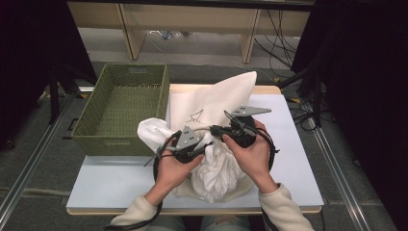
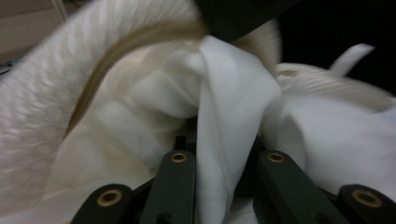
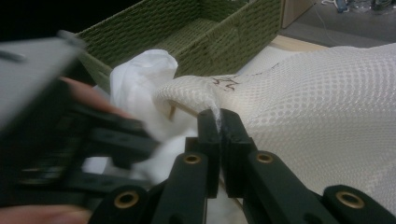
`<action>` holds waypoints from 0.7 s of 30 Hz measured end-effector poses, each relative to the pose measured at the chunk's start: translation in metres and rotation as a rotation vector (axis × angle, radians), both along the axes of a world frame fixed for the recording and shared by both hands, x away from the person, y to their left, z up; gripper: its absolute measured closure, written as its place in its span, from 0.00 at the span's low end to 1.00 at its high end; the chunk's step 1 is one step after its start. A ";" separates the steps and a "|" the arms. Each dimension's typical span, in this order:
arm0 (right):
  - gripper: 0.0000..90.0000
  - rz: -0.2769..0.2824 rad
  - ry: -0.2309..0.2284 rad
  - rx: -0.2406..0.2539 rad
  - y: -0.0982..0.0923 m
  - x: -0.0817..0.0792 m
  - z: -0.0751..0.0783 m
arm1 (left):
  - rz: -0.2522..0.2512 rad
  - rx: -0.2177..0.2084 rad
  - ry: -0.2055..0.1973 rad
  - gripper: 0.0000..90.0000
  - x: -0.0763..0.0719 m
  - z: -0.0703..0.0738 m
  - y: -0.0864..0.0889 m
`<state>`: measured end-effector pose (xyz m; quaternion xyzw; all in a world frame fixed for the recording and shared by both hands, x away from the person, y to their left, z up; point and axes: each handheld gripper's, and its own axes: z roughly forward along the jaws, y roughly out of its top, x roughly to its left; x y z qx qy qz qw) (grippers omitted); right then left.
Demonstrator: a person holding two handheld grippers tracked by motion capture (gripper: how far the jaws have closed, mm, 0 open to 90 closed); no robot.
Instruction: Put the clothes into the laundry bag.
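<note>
Cream-sleeved forearms come in from the bottom of the high view, each hand wrapped around a black two-jaw tool topped with a grey three-cornered plate. Between them sits a crumpled white cloth garment (image 1: 216, 168), bunched on the pale blue-white counter (image 1: 110, 183) near its front edge. Part of that bundle is going into a cream mesh laundry bag (image 1: 211, 103) with a small dark emblem, whose far end rises in a peak toward the back of the counter.

On the left tongs (image 1: 199, 147), the jaws are drawn in on a fold of the white garment (image 2: 229, 126), which runs up between them in the left gripper view; that picture is blurred, with the mesh bag's rim (image 2: 70, 93) arching over the cloth. The right tongs (image 1: 226, 131) are pressed together on the bag's mesh edge (image 3: 215, 111), a thin strip of it caught between the two black jaws.

Left of the bag, a rectangular olive-green woven basket (image 1: 122, 101) stands on the counter, a lobe of white cloth lying against its near right corner.
</note>
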<state>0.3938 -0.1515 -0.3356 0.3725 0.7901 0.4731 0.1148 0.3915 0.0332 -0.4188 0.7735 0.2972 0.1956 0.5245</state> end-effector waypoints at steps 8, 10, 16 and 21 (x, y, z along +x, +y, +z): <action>0.99 -0.010 -0.019 0.005 -0.005 0.004 -0.001 | 0.014 0.033 -0.075 0.59 -0.005 0.008 0.003; 0.99 -0.032 0.007 0.004 -0.007 0.002 0.002 | 0.012 0.037 -0.101 0.46 -0.014 0.015 0.011; 0.98 -0.032 -0.003 0.003 -0.009 0.003 0.002 | -0.037 0.005 -0.080 0.31 -0.044 0.034 0.043; 0.98 -0.045 0.009 0.001 -0.009 0.003 0.003 | -0.057 0.067 -0.041 0.27 -0.051 0.031 0.060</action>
